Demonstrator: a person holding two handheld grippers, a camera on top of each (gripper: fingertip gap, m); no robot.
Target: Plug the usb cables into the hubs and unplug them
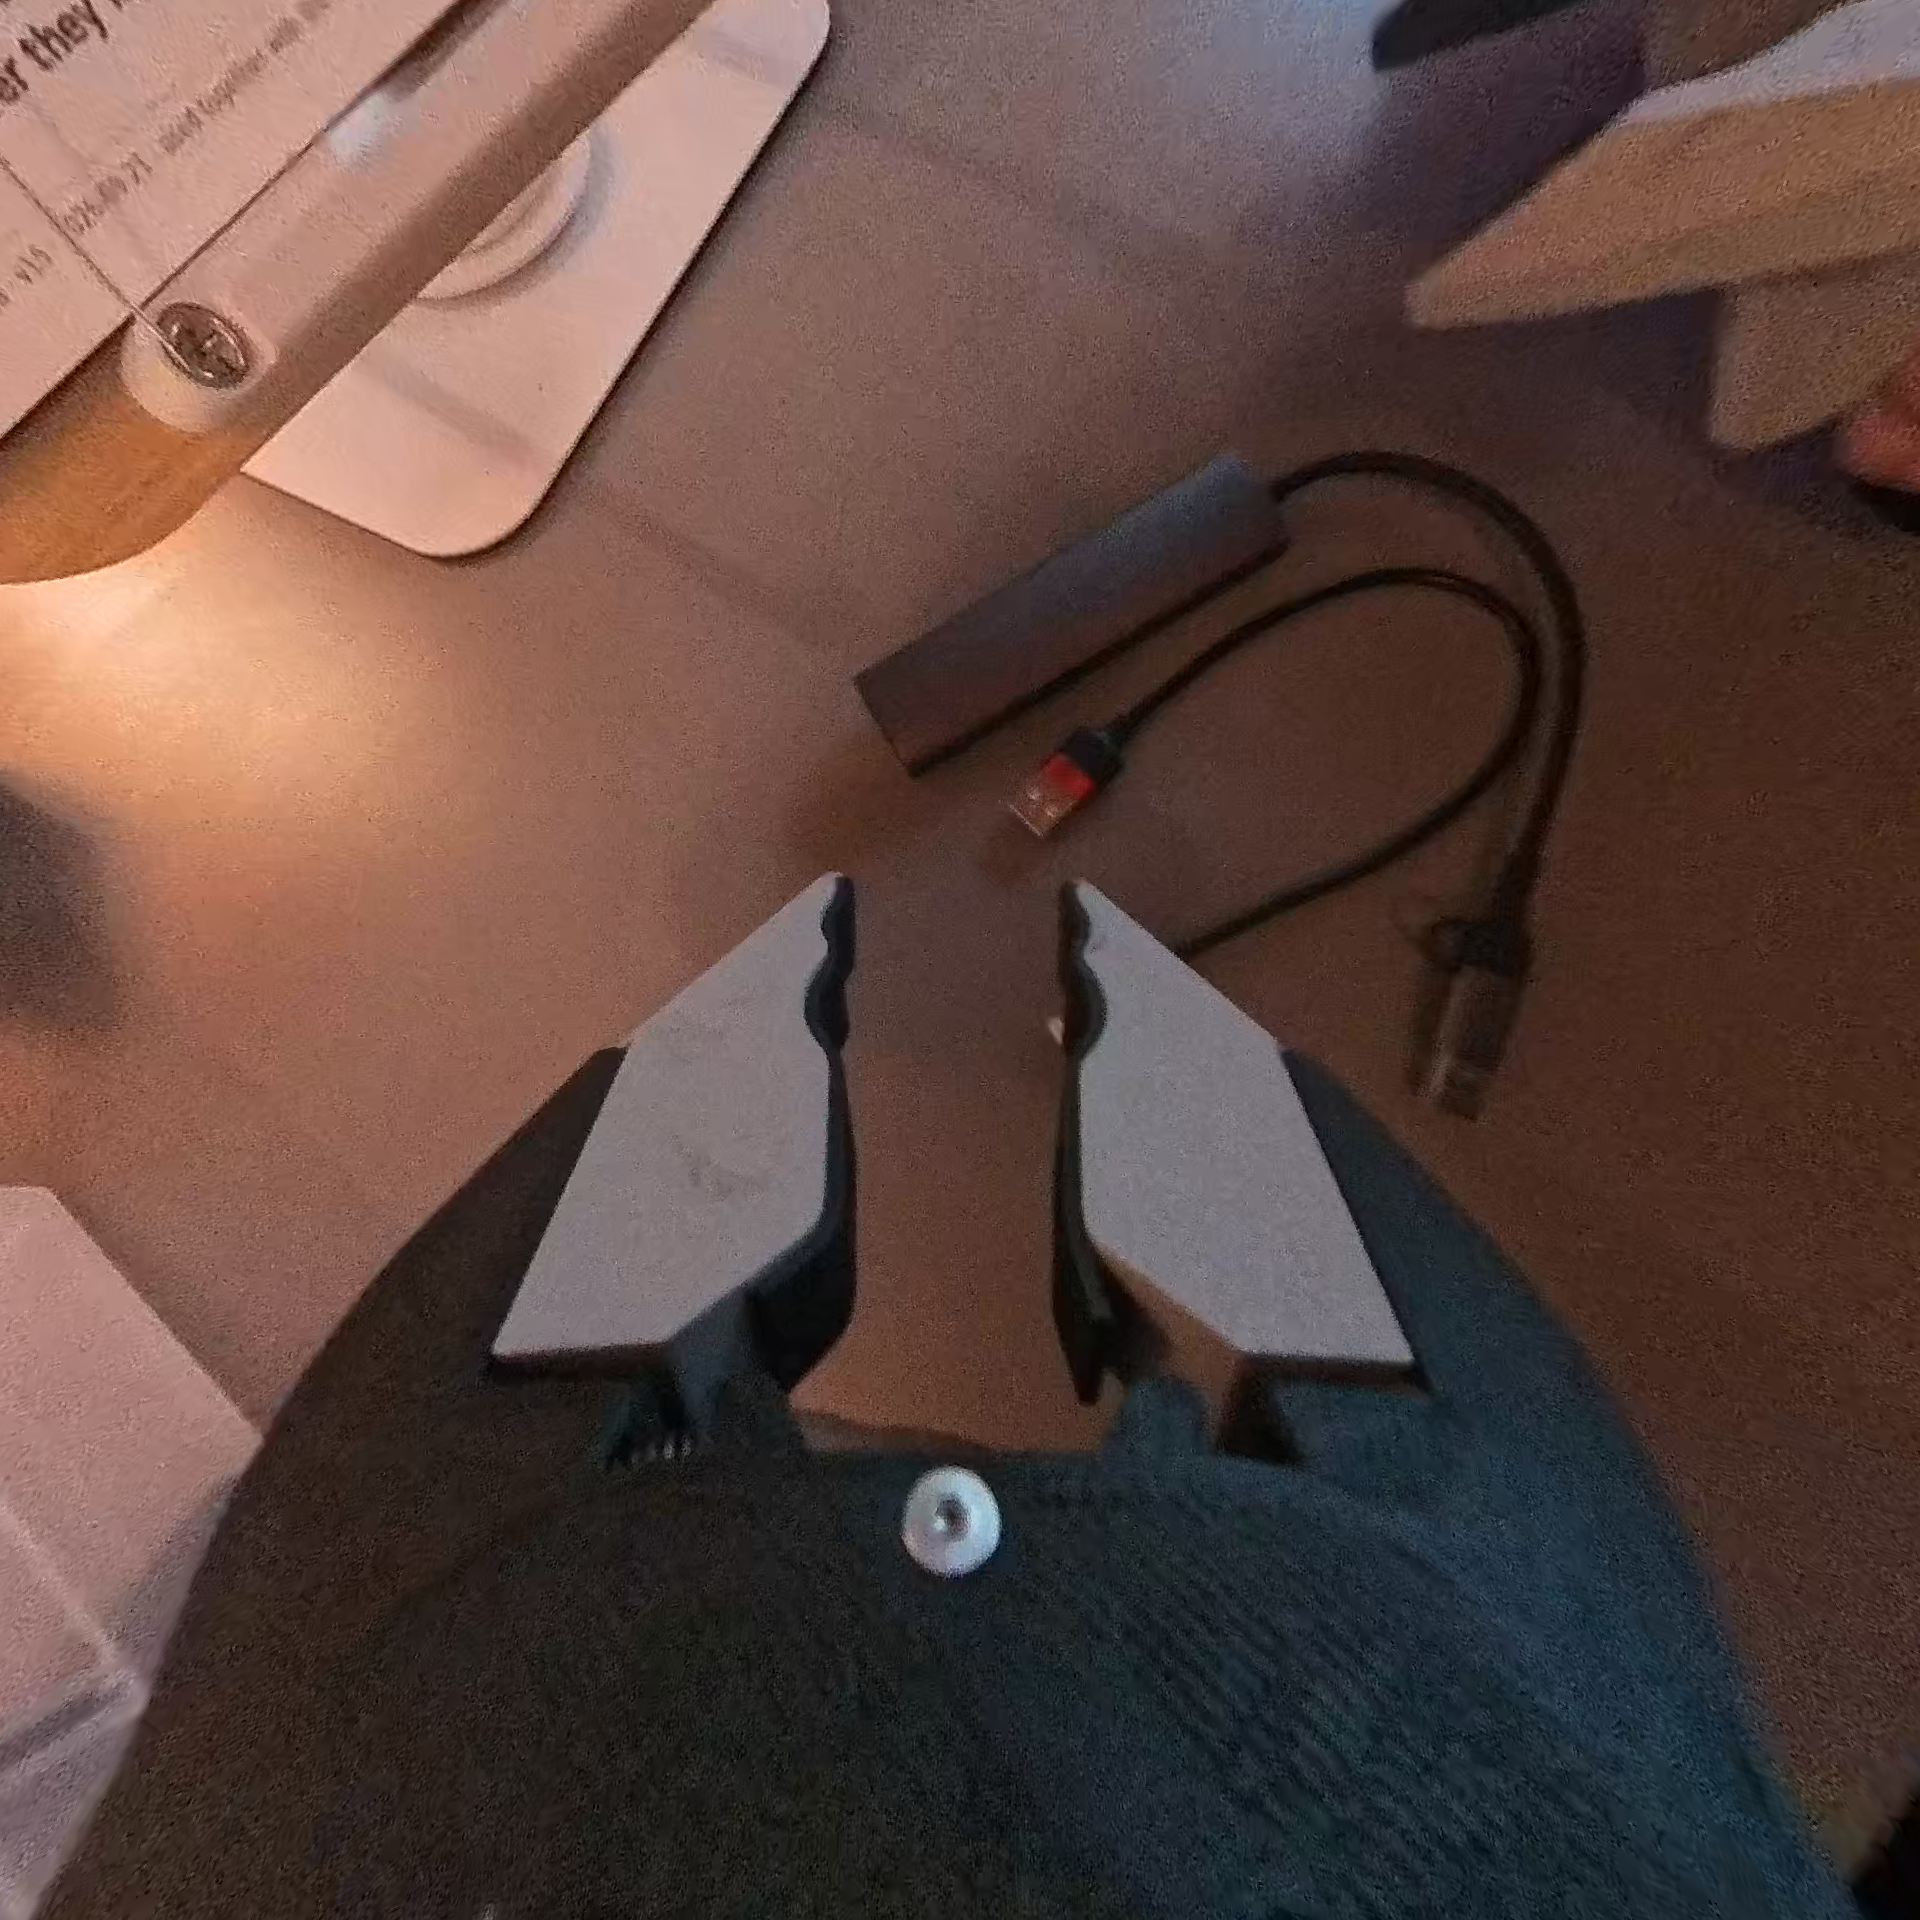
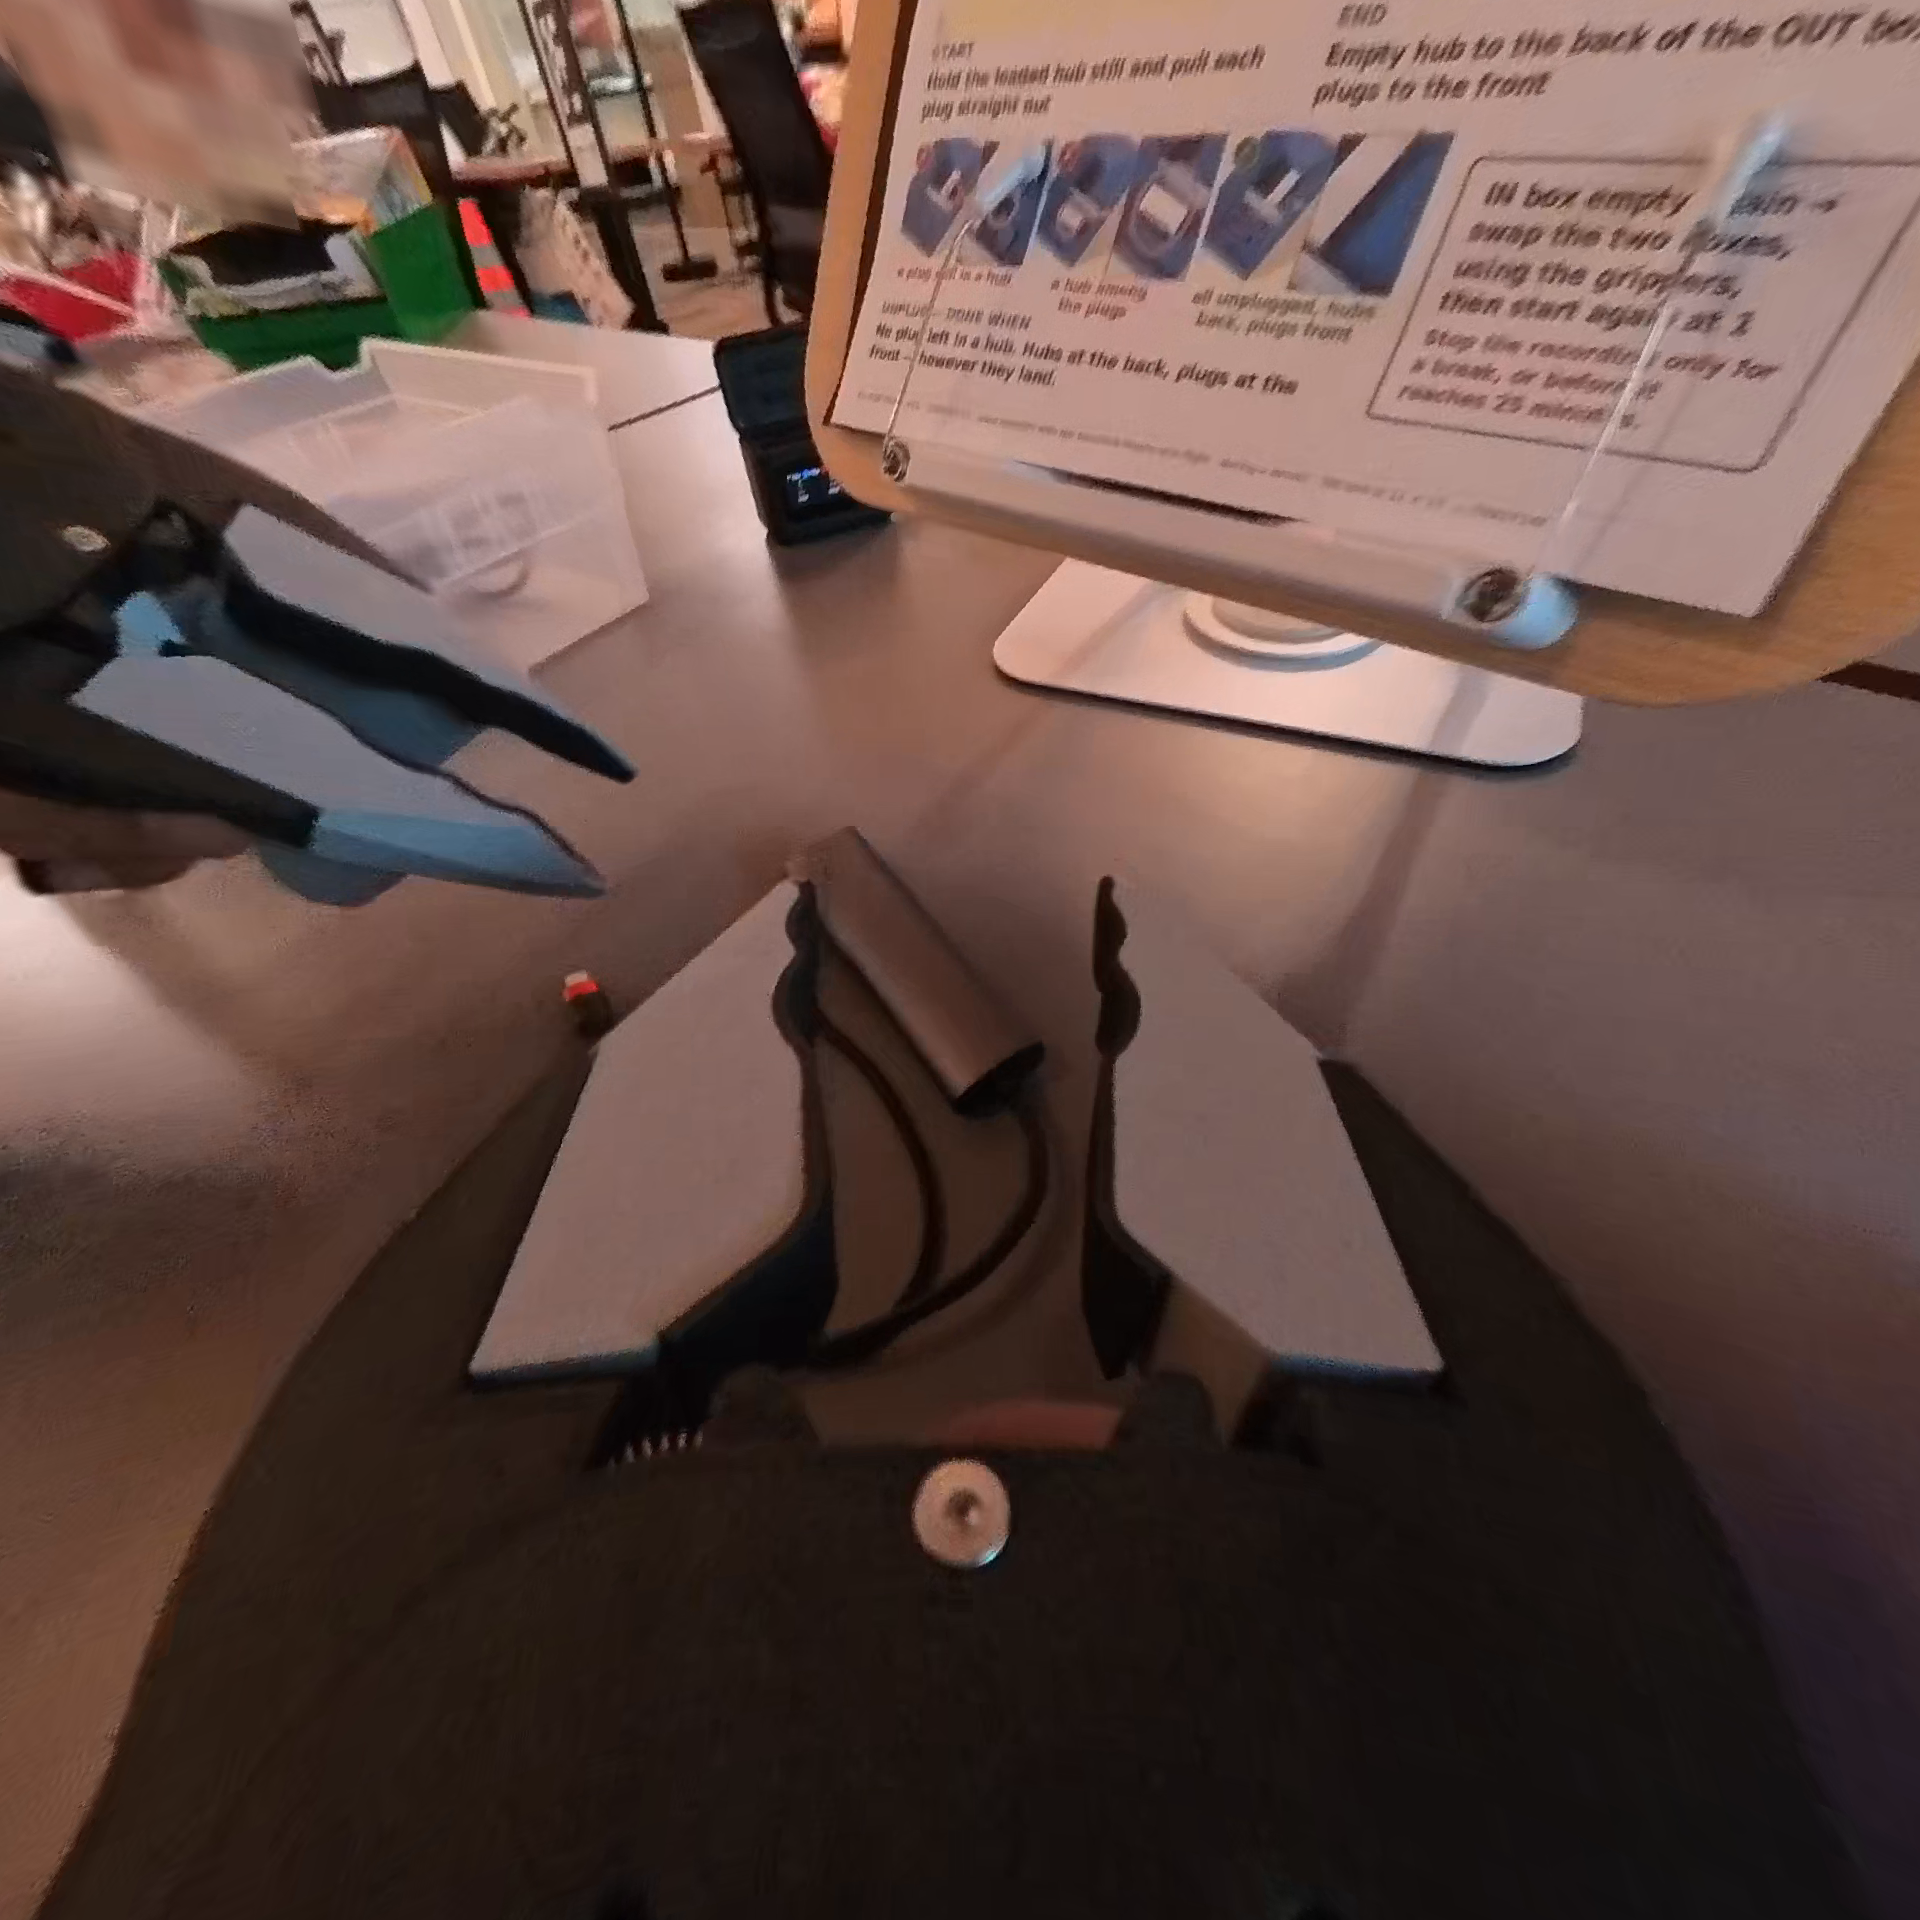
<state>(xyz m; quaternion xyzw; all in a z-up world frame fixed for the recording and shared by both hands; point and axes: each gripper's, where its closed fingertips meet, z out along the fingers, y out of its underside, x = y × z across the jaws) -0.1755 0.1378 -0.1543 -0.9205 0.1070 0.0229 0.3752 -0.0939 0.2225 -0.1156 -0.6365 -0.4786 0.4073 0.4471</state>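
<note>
Your left gripper (image 1: 956, 894) hovers spread and empty just short of the red-collared USB plug (image 1: 1065, 795). Beyond it the slim dark hub (image 1: 1070, 613) lies flat on the table (image 1: 520, 831), long axis slanting from lower left to upper right. Your right gripper (image 2: 951, 894) is spread too, straddling the hub (image 2: 914, 971) without pinching it.

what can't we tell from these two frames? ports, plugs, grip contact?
- Hub ports: left wrist view shows only top and side, too dark and blurred to tell.
- Red plug: mostly hidden behind the right tool finger in the right wrist view.
- Second dark plug: blurred in the left wrist view.
- Right tool contact with the hub: its fingers flank it, touching unclear.
- Left tool: open, empty.
</note>
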